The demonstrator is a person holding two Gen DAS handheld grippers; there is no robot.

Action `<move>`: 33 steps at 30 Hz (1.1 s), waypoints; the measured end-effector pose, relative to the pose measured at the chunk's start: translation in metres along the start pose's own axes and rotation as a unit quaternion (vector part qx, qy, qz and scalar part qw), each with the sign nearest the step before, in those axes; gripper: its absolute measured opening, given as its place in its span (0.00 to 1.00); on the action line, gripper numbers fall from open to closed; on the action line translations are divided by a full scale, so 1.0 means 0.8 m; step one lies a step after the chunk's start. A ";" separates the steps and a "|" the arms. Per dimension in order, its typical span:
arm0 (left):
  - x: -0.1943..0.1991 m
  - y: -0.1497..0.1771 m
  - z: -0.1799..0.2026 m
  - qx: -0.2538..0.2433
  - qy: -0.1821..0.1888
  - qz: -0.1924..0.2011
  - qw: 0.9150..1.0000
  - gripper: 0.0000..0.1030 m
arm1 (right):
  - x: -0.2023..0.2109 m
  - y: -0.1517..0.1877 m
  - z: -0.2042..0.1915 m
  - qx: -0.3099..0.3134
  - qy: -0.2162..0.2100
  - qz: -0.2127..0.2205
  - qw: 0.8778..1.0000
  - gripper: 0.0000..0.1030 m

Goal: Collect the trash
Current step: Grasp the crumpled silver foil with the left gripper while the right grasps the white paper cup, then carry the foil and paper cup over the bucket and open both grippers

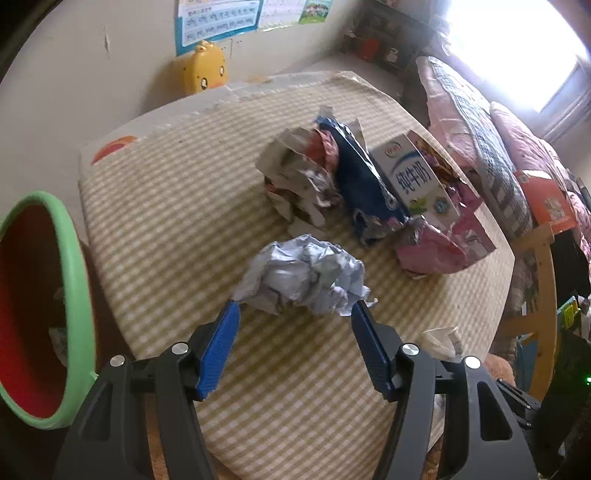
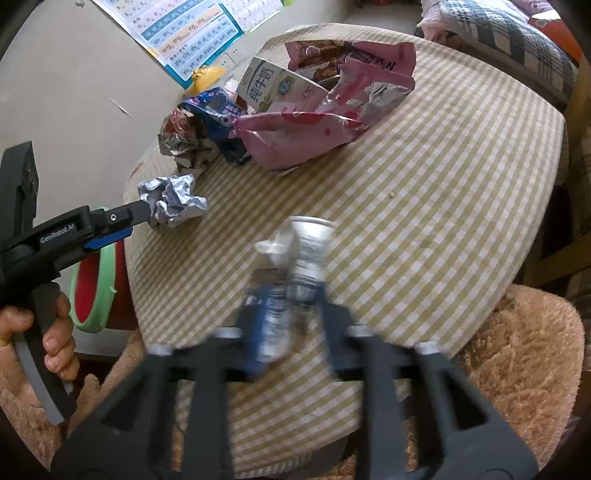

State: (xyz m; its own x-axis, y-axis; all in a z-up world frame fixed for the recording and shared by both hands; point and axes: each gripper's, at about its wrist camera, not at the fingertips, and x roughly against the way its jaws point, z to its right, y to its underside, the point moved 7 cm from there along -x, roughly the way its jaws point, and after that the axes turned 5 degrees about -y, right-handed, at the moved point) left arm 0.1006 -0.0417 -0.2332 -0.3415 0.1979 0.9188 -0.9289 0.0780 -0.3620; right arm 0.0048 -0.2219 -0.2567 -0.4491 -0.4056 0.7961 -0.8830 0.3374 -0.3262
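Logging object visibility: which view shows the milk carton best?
The left wrist view: the milk carton shows a full printed face, standing among the wrappers on the checkered table. The right wrist view shows it smaller, half tucked into the pink bag.

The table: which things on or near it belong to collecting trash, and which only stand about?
For the job: crumpled paper ball, milk carton, pink wrapper, blue wrapper, crushed cup, green-rimmed bin.

Only standing about: yellow duck, wall poster, quilt.
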 end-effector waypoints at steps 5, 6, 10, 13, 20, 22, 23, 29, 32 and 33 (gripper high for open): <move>-0.003 -0.005 0.010 -0.009 0.004 0.004 1.000 0.63 | 0.000 0.001 0.000 0.000 -0.003 -0.001 1.000 0.15; -0.007 -0.007 0.013 -0.014 0.002 0.004 1.000 0.64 | 0.000 0.001 0.000 0.000 -0.002 -0.001 1.000 0.15; -0.027 -0.010 0.021 -0.016 -0.004 -0.012 1.000 0.64 | 0.000 0.002 0.001 -0.002 -0.002 -0.002 1.000 0.16; -0.035 -0.015 0.026 -0.021 -0.020 -0.008 1.000 0.62 | 0.000 0.002 0.000 -0.001 0.001 -0.003 1.000 0.20; -0.029 -0.021 0.014 -0.009 -0.002 -0.002 1.000 0.10 | -0.001 0.001 -0.002 0.010 0.014 -0.002 1.000 0.46; -0.017 -0.019 0.007 -0.007 -0.007 0.011 1.000 0.09 | -0.004 0.002 -0.002 0.012 0.016 -0.008 1.000 0.46; -0.011 -0.017 0.004 -0.009 -0.009 0.018 1.000 0.09 | -0.004 0.002 -0.004 0.016 0.016 -0.009 1.000 0.46; 0.031 -0.004 -0.013 -0.004 -0.009 0.054 0.998 0.09 | -0.005 0.004 -0.019 0.043 0.016 -0.012 0.999 0.23; 0.050 -0.009 -0.018 -0.007 -0.014 0.076 0.997 0.09 | 0.002 0.000 -0.027 0.041 0.009 -0.006 0.999 0.16; 0.060 -0.011 -0.020 -0.012 -0.020 0.088 0.996 0.09 | 0.007 -0.003 -0.030 0.041 0.006 0.001 0.999 0.16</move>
State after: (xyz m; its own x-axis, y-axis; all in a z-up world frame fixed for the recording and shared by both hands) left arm 0.0950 -0.0171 -0.1886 -0.5053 0.1723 0.8456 -0.8500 0.0695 -0.5221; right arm 0.0080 -0.2044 -0.2393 -0.4489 -0.3940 0.8021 -0.8909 0.2676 -0.3671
